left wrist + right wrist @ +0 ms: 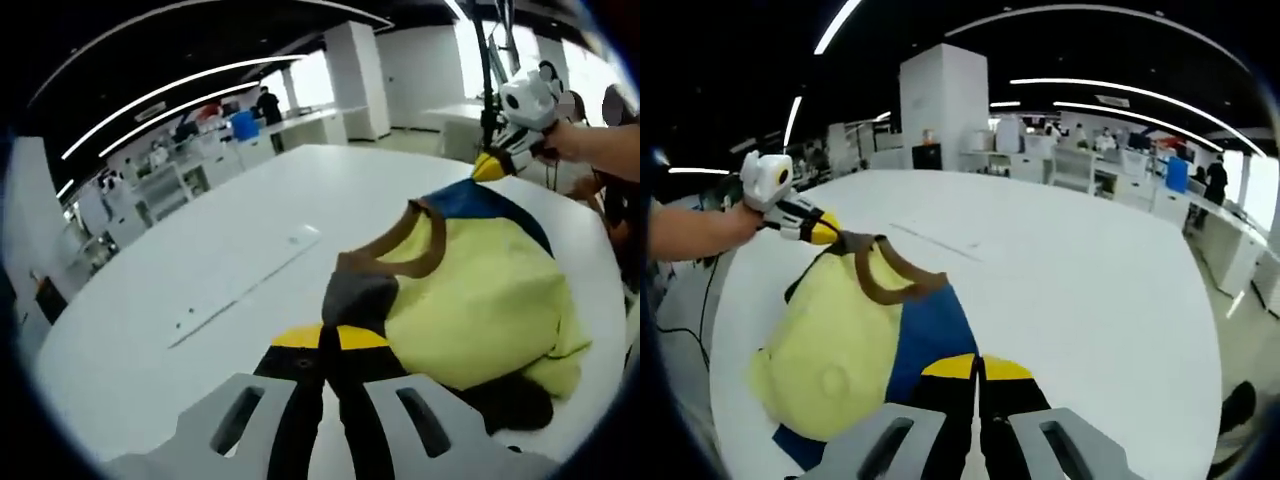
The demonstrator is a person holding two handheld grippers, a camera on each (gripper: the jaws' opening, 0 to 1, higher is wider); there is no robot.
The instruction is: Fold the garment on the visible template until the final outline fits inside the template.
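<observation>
Garment (480, 310), yellow and blue, bunched on the white tabletop (200, 300) near its edge. Left gripper (335, 345) and right gripper (978, 368) each clamp a garment corner. Best kept taut and level while spreading flat.

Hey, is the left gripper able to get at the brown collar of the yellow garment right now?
Probably not freely: the left gripper appears shut on the garment at its grey shoulder edge, so it would have to let go first. The collar itself lies uncovered just ahead on the table.

No legible text, seemingly.
</observation>
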